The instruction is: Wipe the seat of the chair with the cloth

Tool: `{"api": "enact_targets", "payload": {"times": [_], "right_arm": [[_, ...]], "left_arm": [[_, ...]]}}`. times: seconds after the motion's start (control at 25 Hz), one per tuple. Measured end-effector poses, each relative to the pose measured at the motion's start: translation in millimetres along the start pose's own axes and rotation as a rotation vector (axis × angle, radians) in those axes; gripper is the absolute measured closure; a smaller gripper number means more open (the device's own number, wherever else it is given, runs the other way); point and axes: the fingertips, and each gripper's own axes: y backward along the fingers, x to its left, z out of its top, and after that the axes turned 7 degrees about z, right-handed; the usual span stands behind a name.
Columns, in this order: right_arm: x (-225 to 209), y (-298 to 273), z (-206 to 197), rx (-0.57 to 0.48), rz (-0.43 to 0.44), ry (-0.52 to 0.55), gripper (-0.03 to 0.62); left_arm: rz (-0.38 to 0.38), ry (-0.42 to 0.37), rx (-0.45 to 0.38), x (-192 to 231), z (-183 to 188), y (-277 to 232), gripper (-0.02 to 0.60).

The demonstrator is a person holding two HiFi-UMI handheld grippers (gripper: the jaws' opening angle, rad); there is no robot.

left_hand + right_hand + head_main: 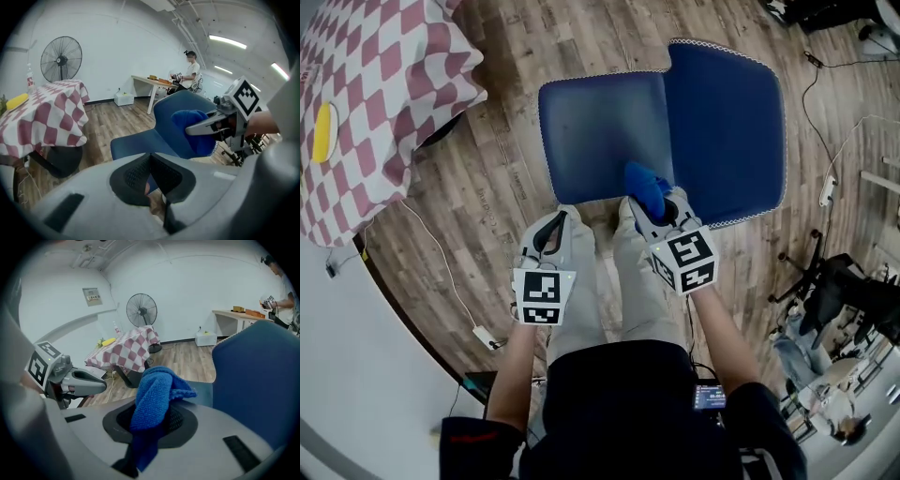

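While angled down at the seat's (pixel 600 131) near edge, right claw (pixel 661 211) clamping the cloth (pixel 645 186), left claw (pixel 551 230) closed empty, open floor (pixel 502 178) around.

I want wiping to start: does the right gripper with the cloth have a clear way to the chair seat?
Probably yes. The right gripper holds the cloth right by the near edge of the seat, and nothing lies on the seat or between them.

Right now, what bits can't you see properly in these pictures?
- Chair legs: head view, hidden beneath the seat.
- Whether the cloth touches the seat: head view, the right gripper covers its lower end.
- What the yellow thing on the checked table is: head view, too small, near the left edge.
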Motion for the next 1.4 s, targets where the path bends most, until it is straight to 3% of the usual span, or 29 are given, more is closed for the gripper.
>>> {"api": "enact_targets", "payload": {"times": [0.2,0.4,0.52,0.68,1.04,1.08,1.16,1.24,1.32,1.4], "right_arm": [[-14.5,-37.8,-69.6,0.107,0.007,-0.049,0.539],[-8.4,-73.0,-129.3,0.223,0.037,-0.020,0.539],[-6.8,-89.3,-151.0,0.258,0.056,-0.019,0.539],[-21.2,-109.7,-167.8,0.270,0.045,-0.014,0.538],[-52.0,-140.3,-198.9,0.318,0.027,-0.005,0.539],[-53.7,-142.2,-201.7,0.325,0.027,-0.004,0.538],[-56.8,-145.4,-205.9,0.336,0.025,-0.002,0.539],[-61.4,-148.2,-207.4,0.340,0.017,0.000,0.539],[-68.2,-150.5,-207.7,0.341,-0.001,-0.002,0.537],[-75.2,-151.0,-207.1,0.339,-0.026,-0.008,0.539]], "left_arm": [[-0.042,0.030,0.094,-7.1,-72.6,-39.9,0.566],[-0.112,0.063,0.179,-20.5,-134.8,-78.3,0.566],[-0.159,0.078,0.223,-27.3,-156.7,-102.3,0.566],[-0.159,0.073,0.218,-20.8,-164.6,-132.3,0.566],[-0.250,-0.109,0.282,-18.2,-195.4,-188.9,0.559],[-0.259,-0.127,0.294,-17.3,-198.5,-194.4,0.535],[-0.270,-0.161,0.318,-13.5,-200.9,-205.5,0.422],[-0.245,-0.238,0.324,-5.3,-196.6,-217.8,0.363],[-0.223,-0.319,0.308,0.1,-188.3,-229.0,0.359],[-0.228,-0.342,0.302,-0.6,-181.1,-236.7,0.337]]}}
